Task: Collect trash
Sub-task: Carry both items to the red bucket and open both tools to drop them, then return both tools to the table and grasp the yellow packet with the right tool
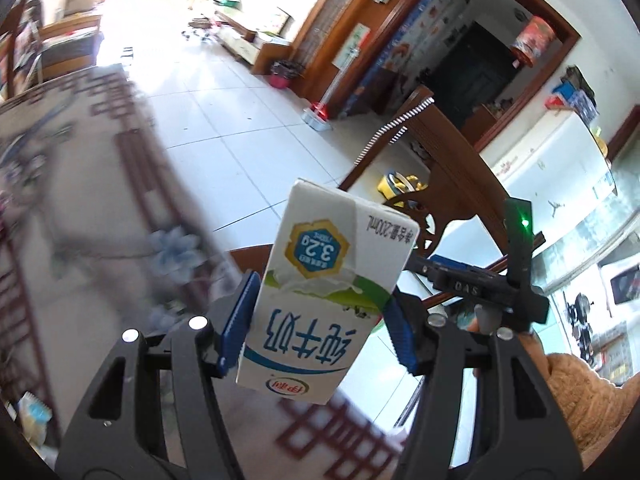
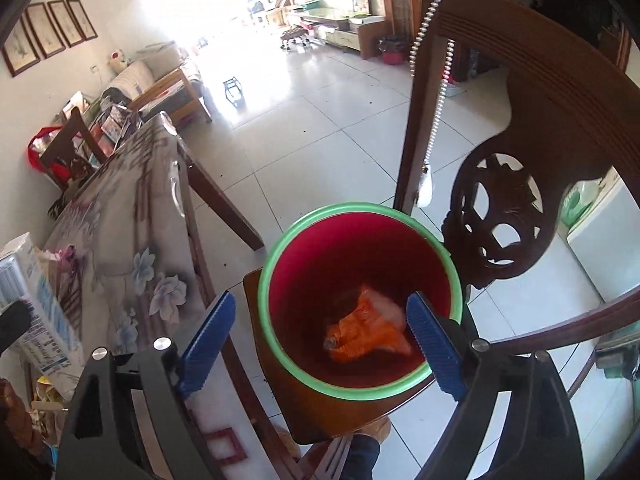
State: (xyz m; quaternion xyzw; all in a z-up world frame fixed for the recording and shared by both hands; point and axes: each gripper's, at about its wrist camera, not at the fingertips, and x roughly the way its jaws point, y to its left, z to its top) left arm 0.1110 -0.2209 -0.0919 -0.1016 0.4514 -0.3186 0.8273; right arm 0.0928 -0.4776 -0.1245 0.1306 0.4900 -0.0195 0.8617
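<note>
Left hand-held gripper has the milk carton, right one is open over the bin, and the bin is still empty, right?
Not empty: the right wrist view shows an orange wrapper lying in the red bin. The left hand-held gripper does hold the milk carton, and the right hand-held gripper is open.

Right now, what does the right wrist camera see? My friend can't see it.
The open right gripper hovers over a red bin with a green rim, standing on a wooden chair. Orange trash lies at the bottom, and a flowery table is beside it.
</note>
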